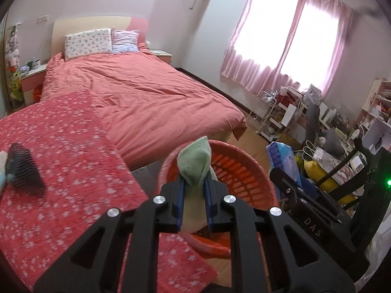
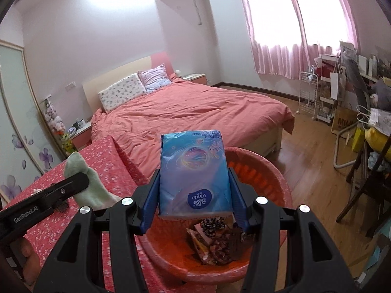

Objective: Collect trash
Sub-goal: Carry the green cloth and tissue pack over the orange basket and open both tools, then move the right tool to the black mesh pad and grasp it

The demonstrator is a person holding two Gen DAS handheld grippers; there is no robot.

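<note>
Left tongs [image 1: 194,190]: I pinch a green cloth [image 1: 195,162] over the red basket [image 1: 244,171].
Right tongs [image 2: 194,195]: clamped on a blue tissue pack [image 2: 194,171] above the basket.
Done: wrappers [image 2: 215,241] lie inside.
Left: both drops, I judge; dark mesh thing [image 1: 24,168] remains left of the basket.
Room: bedroom, floral red cover [image 1: 61,158] beside the basket.

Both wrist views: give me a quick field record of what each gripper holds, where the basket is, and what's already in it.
left gripper: jaws shut on green cloth, held over the basket's near rim
right gripper: jaws shut on blue tissue pack, held above the basket
basket: red, on the floor beside the red patterned cover
basket contents: a few crumpled wrappers at the bottom
left on the cover: a dark mesh item, blurred
</note>
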